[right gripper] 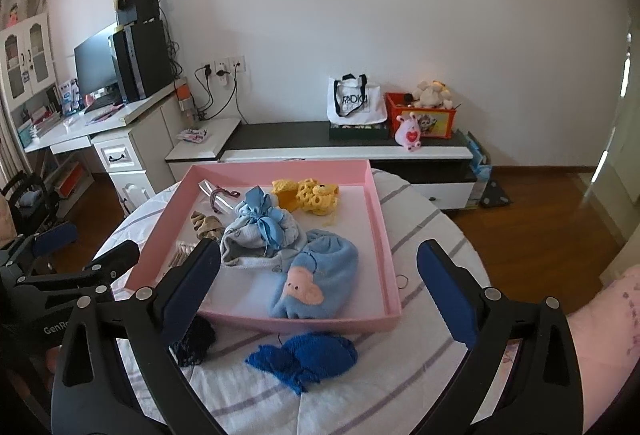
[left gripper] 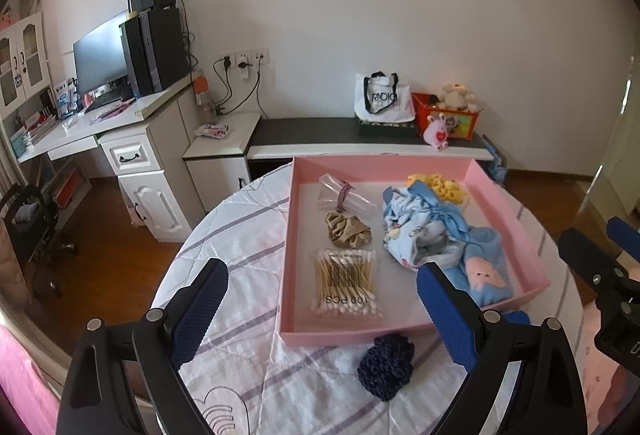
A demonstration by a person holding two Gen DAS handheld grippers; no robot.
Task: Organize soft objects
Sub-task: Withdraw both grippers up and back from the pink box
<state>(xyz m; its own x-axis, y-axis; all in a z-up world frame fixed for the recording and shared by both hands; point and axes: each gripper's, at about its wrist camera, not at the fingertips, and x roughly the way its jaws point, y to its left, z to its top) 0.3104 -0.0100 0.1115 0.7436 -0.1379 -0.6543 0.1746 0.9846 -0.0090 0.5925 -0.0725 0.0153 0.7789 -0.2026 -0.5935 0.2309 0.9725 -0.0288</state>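
Both grippers hang over the near edge of the round table under its white quilted cloth with lilac stripes [left gripper: 248, 235], and neither has anything between its pads. Taking things from the left: the left gripper [left gripper: 322, 309] stands released, jaws spread wide, its blue pads framing the shallow pink cardboard tray [left gripper: 286, 235] at about twelve o'clock from it. Just outside that tray's near wall, at roughly five o'clock from the clear packet of cotton swabs [left gripper: 346, 283], lies a dark navy knitted scrunchie [left gripper: 386, 365] on the cloth. Further right, in the right wrist view, a bright blue knitted piece with loose yarn ends [right gripper: 306, 355] sits at six o'clock from the pale blue fleece pouch with a pink heart patch [right gripper: 316, 283], which lies inside the tray. The right gripper [right gripper: 318, 295] is likewise released and empty, directly above that blue knit. My guess is that these two strays are the remaining work. Risks as I judge them: closing on the knit could also pinch the quilted cloth beneath and drag the tray; the trailing yarn may snag on a pad; a low approach could catch the tray's near wall and tip it. Being this close together, the two tools might also collide over the navy scrunchie.
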